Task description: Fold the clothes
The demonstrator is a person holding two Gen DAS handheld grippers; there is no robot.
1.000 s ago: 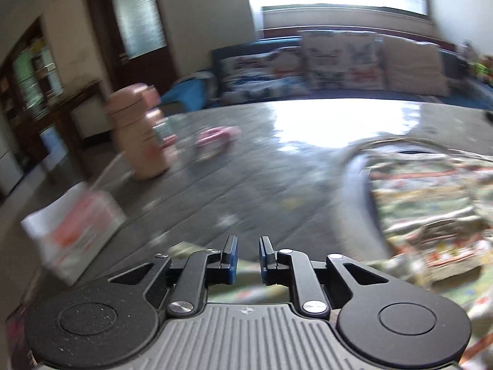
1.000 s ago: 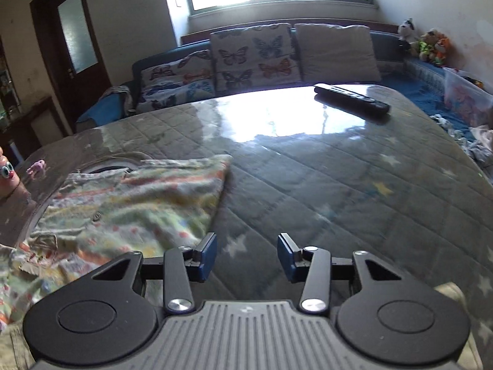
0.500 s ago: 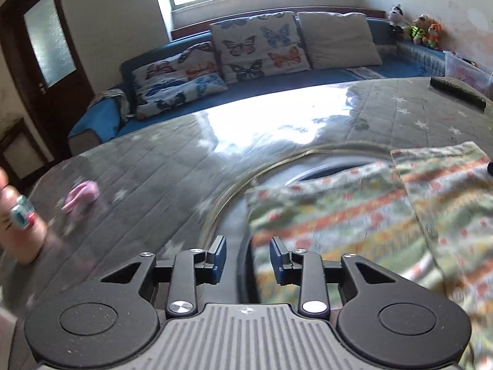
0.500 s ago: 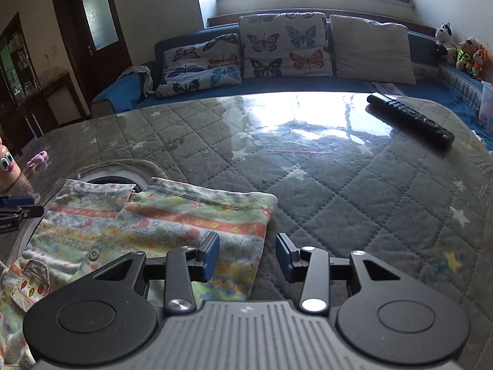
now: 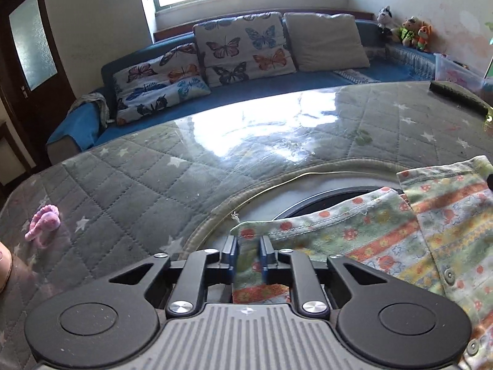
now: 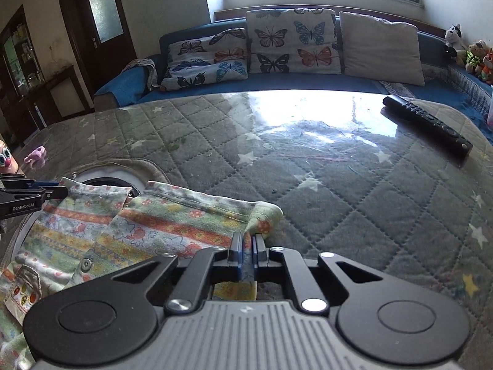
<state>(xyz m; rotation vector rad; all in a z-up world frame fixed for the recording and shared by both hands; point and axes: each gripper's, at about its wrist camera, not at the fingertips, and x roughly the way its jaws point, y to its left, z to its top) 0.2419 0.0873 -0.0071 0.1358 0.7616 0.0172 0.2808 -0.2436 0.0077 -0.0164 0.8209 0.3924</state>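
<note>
Left wrist: left tool (image 5: 248,254) closing on garment (image 5: 354,240) corner; right tool (image 6: 248,248) pinches the opposite corner.

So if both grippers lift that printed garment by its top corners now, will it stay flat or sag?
Probably sag: the garment already curls and bunches where the right gripper pinches its corner. It looks thin and light, so the left gripper, closing on the other corner, should manage it. The glossy table cover may let it slide.

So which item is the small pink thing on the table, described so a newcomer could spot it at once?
Start at the grey quilted table cover with pale stars, under a glossy sheet. Go to its left edge, well away from the patterned garment. There lies a small pink knotted hair tie, the only pink, looped item on the bare quilt.
</note>
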